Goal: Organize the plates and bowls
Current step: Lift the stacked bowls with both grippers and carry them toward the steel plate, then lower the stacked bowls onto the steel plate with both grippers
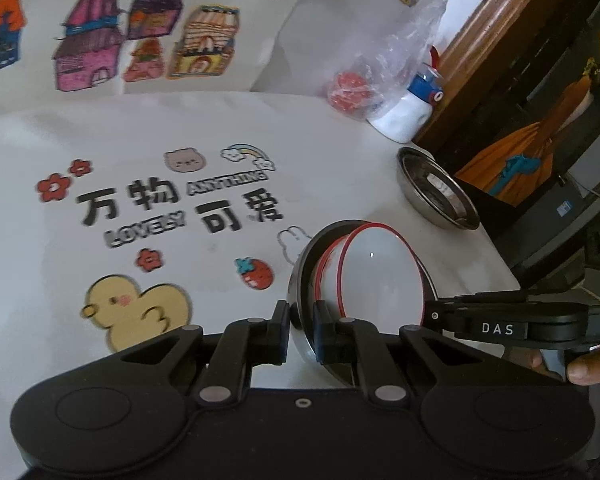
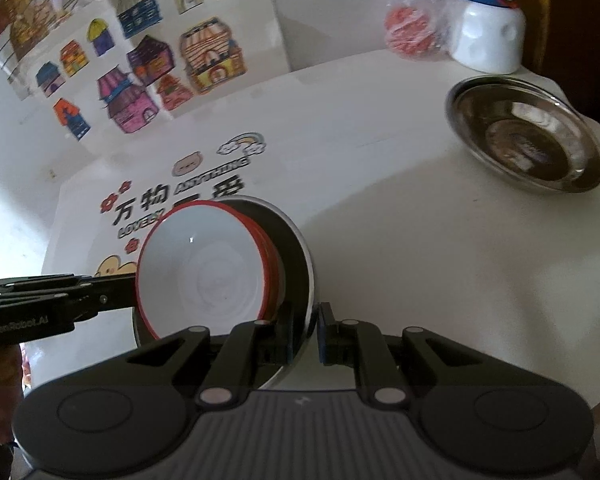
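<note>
Our left tongs [image 1: 302,330] are clenched on the rim of the steel bowl [image 1: 300,280], one pad outside the wall and one inside. Our right tongs [image 2: 306,330] are clamped on the opposite rim of the same bowl [image 2: 296,248]. So we hold the bowl between both hands, lifted and tipped toward the cameras, above the near right part of the worktop [image 2: 420,240].

Inside it sit the red-rimmed white bowls [image 1: 380,276], nested; we count two of them by their two red rims, the front one [image 2: 208,272] leaning out toward the steel bowl's lip.

Beyond, a steel plate [image 2: 528,136] lies flat near the worktop's right edge, well apart from our stack. We judge the step in hand to be carrying the stack over to set it with that plate. To do it well we should level the bowl first, since the tilt lets the inner bowls slide; keep both grips even so the rim does not twist; lower it until the base rests, and only then let go.

At the far corner stand one white bottle [image 2: 488,40] with a blue top and one clear bag [image 2: 416,28] holding something red.

Count: one steel bowl, two white bowls, one steel plate
</note>
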The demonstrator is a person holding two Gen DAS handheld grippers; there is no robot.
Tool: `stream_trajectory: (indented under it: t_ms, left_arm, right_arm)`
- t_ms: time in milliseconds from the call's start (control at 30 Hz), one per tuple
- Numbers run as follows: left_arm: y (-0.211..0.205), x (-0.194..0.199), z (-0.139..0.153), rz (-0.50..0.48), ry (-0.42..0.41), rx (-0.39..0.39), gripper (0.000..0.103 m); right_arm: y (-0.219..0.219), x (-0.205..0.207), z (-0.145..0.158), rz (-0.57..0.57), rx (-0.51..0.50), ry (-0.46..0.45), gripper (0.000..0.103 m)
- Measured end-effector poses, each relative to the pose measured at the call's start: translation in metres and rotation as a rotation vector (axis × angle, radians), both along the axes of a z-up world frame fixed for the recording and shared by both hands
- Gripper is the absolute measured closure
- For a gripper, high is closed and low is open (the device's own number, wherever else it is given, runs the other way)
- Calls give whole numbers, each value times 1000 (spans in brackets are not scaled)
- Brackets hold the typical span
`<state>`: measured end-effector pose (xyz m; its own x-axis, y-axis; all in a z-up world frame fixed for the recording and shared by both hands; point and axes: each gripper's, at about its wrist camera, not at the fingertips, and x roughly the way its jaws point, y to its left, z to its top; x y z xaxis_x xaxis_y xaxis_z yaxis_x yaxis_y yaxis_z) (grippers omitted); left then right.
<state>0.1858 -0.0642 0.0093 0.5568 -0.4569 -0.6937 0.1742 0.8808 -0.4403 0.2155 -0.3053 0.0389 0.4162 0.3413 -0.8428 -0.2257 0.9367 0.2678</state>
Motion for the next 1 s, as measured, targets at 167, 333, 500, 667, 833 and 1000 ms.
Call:
stream_trajectory:
  t_ms: [167, 333, 500, 667, 833, 1000]
  left_arm:
    - [-14, 15, -2, -22, 8, -10, 93]
    - [-27, 30, 0, -42, 7, -20, 93]
    - [-43, 45, 4, -62, 0, -25, 93]
    - [-61, 57, 4, -81, -3, -23, 94]
    - [-77, 72, -1, -99, 22, -33, 94]
    - [-89, 85, -4, -110, 36, -39, 94]
  right_arm:
    - [-13, 5, 1, -29, -14, 1, 90]
    - [-29, 12, 3, -64, -19, 4, 90]
    - [-46, 19, 5, -101, -25, -4, 90]
    - [-63, 25, 6, -137, -30, -11, 90]
    - [-75, 34, 8, -162, -38, -21, 90]
    - [-85, 43, 6, -181, -37, -19, 90]
